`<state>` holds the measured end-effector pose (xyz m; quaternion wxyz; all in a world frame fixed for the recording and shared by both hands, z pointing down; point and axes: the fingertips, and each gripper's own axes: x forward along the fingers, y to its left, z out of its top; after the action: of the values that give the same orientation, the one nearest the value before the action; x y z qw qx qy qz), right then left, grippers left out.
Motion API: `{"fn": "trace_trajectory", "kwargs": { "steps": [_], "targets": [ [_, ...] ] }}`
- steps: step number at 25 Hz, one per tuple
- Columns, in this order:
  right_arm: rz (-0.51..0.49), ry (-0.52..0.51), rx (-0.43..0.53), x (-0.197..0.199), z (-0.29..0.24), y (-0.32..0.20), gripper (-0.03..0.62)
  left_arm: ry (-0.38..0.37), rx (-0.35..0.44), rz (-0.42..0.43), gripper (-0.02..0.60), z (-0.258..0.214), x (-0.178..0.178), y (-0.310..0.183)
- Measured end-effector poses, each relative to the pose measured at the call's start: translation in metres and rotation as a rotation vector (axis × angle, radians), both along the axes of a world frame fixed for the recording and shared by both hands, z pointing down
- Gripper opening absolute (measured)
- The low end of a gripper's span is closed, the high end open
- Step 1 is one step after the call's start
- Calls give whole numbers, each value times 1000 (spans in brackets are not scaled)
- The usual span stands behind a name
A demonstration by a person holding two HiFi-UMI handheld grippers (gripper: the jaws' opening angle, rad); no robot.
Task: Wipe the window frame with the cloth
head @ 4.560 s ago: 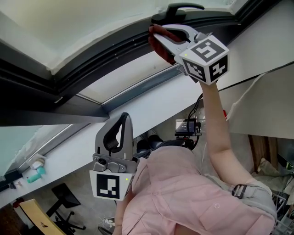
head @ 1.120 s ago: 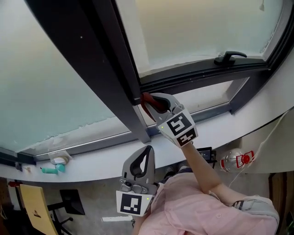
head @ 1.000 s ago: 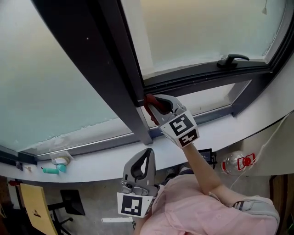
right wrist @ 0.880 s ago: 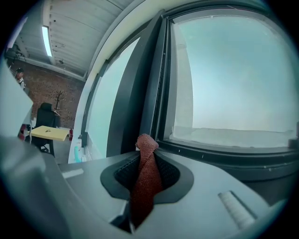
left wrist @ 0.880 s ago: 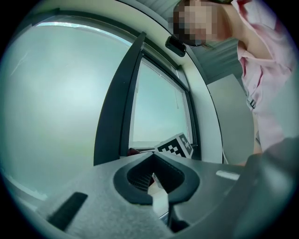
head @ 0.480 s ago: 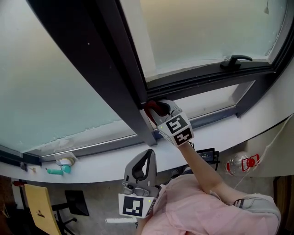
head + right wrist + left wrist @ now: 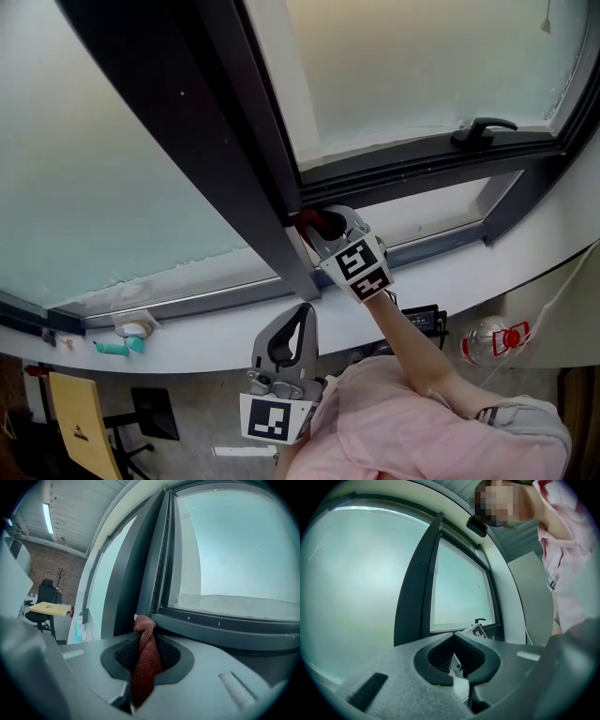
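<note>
Wiping was in hand at the inner lower corner of the window frame (image 7: 246, 131), where the dark upright met the bottom rail (image 7: 412, 167). The right gripper (image 7: 322, 221) had its jaws clamped on the reddish-brown cloth (image 7: 144, 660). The bunched end of the cloth poked out past the jaw tips and sat against the frame right at that corner. The left gripper (image 7: 296, 319) hung low, near the person's chest and well apart from the frame. Its jaws were brought together with nothing between them, and it seemed to have no part in this step.

By my reading the job was mid-course. One corner was being rubbed, and the rail running toward the handle (image 7: 483, 128) looked like the natural next stretch. That move would call for a firm pinch and steady pressure along the rail, so that the cloth and not the hard jaw tips met the frame.

From the head view only a sliver of cloth showed, because the gripper covered the contact point. The cloth's tail dropped out of sight below the jaws, and the top of the frame was cut off. Any dust on the dark surface was too faint to judge.
</note>
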<state>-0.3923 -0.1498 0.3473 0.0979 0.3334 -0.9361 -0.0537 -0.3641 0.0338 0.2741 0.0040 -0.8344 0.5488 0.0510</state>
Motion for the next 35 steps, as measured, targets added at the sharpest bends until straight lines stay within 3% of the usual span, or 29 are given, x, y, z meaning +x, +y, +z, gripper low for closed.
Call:
{"fn": "trace_trajectory", "kwargs": {
  "steps": [21, 35],
  "targets": [
    [69, -18, -8, 53, 1, -16, 61, -1, 0, 29, -3, -1, 19, -12],
    [199, -47, -22, 94, 0, -27, 63, 6, -12, 54, -3, 5, 13, -7]
  ]
}}
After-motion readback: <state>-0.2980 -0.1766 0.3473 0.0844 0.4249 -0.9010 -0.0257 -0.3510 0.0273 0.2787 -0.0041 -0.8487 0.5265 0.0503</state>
